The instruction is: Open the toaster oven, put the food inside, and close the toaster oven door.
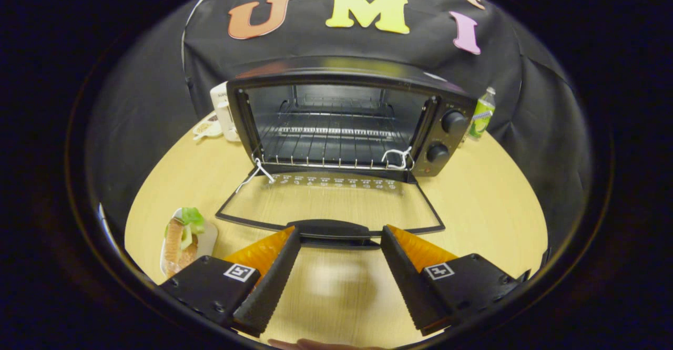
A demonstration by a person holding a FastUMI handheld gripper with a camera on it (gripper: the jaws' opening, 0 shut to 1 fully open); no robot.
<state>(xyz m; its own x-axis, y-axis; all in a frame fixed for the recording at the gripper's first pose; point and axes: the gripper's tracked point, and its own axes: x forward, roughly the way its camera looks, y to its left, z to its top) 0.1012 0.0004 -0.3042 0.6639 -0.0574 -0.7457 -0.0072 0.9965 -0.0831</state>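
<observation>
A black toaster oven (342,119) stands on the wooden table (489,203) with its glass door (328,203) folded down flat toward me. Its wire rack (331,140) is bare. The door's handle (334,233) lies just ahead of my fingertips, spanning the gap between them. My gripper (339,239) is open, with nothing between the fingers, which sit a little above the table. The food (181,239), a sandwich with lettuce on a small white plate, rests on the table beside my left finger (273,276).
Two knobs (447,134) sit on the oven's right panel. A white appliance (223,111) and a small dish (207,127) stand to the oven's left; a green-labelled bottle (481,113) stands to its right. White strings hang from the door hinges.
</observation>
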